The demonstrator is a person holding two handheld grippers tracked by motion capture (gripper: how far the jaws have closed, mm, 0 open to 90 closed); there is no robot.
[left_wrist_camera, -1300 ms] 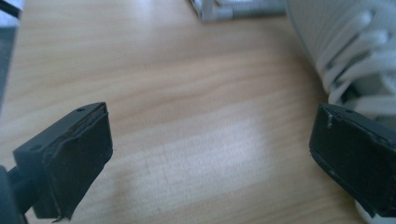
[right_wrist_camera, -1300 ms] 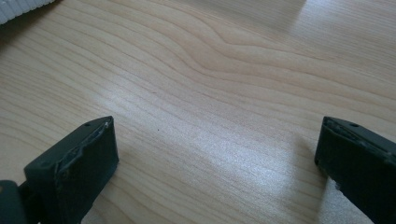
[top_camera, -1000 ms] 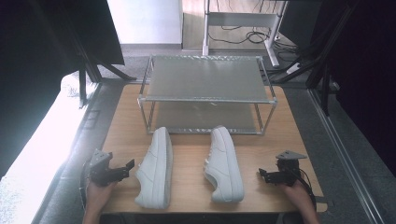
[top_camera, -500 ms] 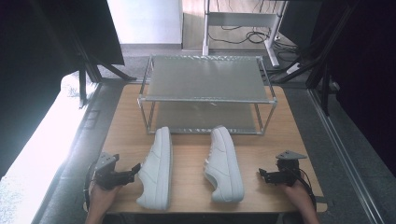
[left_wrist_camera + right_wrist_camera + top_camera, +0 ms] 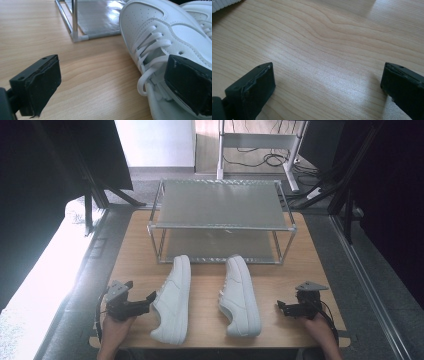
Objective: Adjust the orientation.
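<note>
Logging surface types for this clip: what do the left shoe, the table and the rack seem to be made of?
Left shoe: white smooth leather or a synthetic look-alike, with stitched panels, punched toe holes and flat woven laces. Table: pale wood or wood-look laminate, with visible grain and a soft sheen. Rack: shiny metal tubes holding grey, slightly reflective shelf panels.

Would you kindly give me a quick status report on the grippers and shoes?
Left gripper open at left shoe. Right gripper open over bare table. Right shoe untouched. Nothing in the way.

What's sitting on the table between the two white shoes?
Nothing: in the high view, only bare wooden table separates the left shoe from the right shoe.
</note>
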